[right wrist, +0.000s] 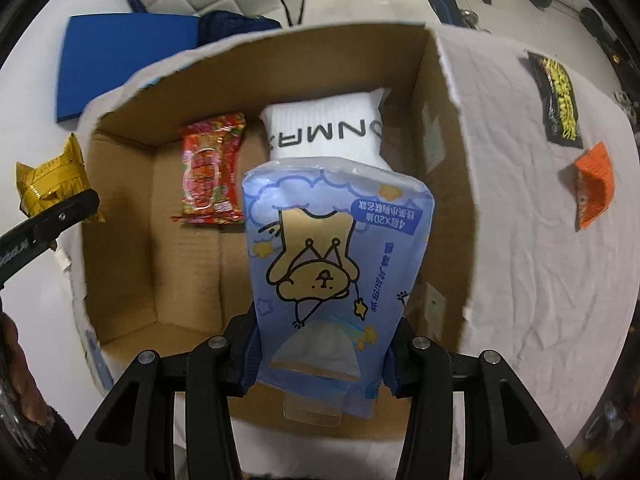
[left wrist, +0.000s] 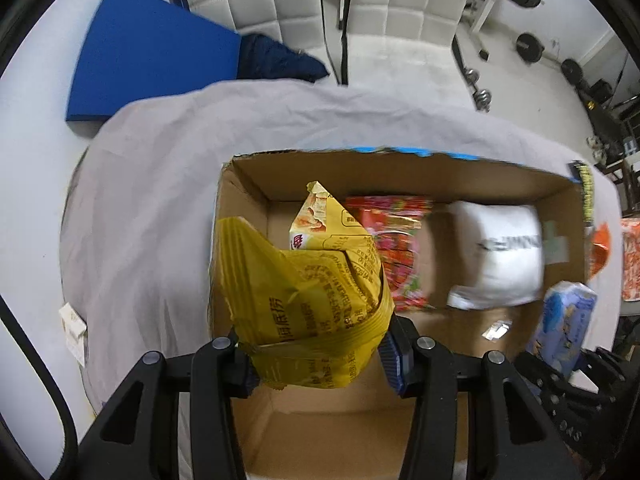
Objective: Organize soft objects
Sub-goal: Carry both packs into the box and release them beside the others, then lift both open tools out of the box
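Note:
My left gripper (left wrist: pixel 316 360) is shut on a yellow snack packet (left wrist: pixel 316 292) and holds it over the left end of the open cardboard box (left wrist: pixel 400 172). My right gripper (right wrist: pixel 320 364) is shut on a blue tissue pack with a cartoon dog (right wrist: pixel 336 256) and holds it over the box (right wrist: pixel 280 48). A red snack packet (right wrist: pixel 212 172) and a white sock bundle (right wrist: pixel 324 128) lie on the box floor. In the left wrist view they show as the red packet (left wrist: pixel 400 248) and the white bundle (left wrist: pixel 500 256), with the blue tissue pack (left wrist: pixel 564 324) at right.
The box stands on a grey cloth (right wrist: pixel 540 240). A black-and-yellow packet (right wrist: pixel 558 100) and an orange packet (right wrist: pixel 596 184) lie on the cloth right of the box. A blue pad (left wrist: pixel 148 56) and white chairs (left wrist: pixel 404 4) are behind.

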`<state>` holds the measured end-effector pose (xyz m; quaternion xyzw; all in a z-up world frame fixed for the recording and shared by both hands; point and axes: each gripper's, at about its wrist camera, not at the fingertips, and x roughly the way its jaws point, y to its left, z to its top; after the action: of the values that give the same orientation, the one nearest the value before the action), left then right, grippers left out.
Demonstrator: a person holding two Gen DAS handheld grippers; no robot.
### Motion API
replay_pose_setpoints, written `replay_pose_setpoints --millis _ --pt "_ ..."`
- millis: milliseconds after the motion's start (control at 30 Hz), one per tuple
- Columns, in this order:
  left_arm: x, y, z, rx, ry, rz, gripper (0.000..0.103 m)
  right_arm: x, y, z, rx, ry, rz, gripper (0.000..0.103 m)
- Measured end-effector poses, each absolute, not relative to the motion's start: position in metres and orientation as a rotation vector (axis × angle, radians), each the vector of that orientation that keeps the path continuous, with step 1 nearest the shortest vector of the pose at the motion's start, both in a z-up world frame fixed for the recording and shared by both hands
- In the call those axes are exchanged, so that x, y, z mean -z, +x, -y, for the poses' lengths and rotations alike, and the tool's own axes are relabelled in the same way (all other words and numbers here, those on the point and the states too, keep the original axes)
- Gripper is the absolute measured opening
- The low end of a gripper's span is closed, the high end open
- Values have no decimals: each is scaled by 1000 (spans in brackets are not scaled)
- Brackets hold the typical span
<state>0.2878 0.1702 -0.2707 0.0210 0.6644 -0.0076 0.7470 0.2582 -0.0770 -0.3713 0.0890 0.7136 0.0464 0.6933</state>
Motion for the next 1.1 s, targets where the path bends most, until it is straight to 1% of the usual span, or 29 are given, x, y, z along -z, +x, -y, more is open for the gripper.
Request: replay_pose_setpoints --millis 167,267,500,533,633,700,767,833,933,1000,1100 --pt "307 308 -172 17 78 -1515 45 398 265 61 -74 173 -1643 50" --pt "320 315 -171 26 88 -1545 45 409 267 54 -67 160 -1658 50" --pt "338 320 -172 21 94 -1581 45 430 266 48 -59 142 -1696 51" --pt "338 319 -171 20 98 -1584 47 432 265 48 -60 143 -1699 51" --pt "340 318 -167 24 123 -1588 47 435 265 47 -56 136 -1700 53" --pt "341 319 -166 22 121 -1597 47 436 266 45 -53 131 -1700 55" --pt "341 320 -166 20 105 -1607 47 436 266 44 -50 123 -1700 61" --pt "338 324 -168 11 92 -1605 48 436 269 39 -48 109 -1694 64" --pt "331 328 -169 6 85 -1592 50 429 267 40 -43 103 -1682 75" --pt "323 327 -168 10 85 -1579 52 425 266 41 -49 110 -1678 76" --pt "315 326 -164 21 84 -1563 52 418 263 40 -54 104 -1673 78"
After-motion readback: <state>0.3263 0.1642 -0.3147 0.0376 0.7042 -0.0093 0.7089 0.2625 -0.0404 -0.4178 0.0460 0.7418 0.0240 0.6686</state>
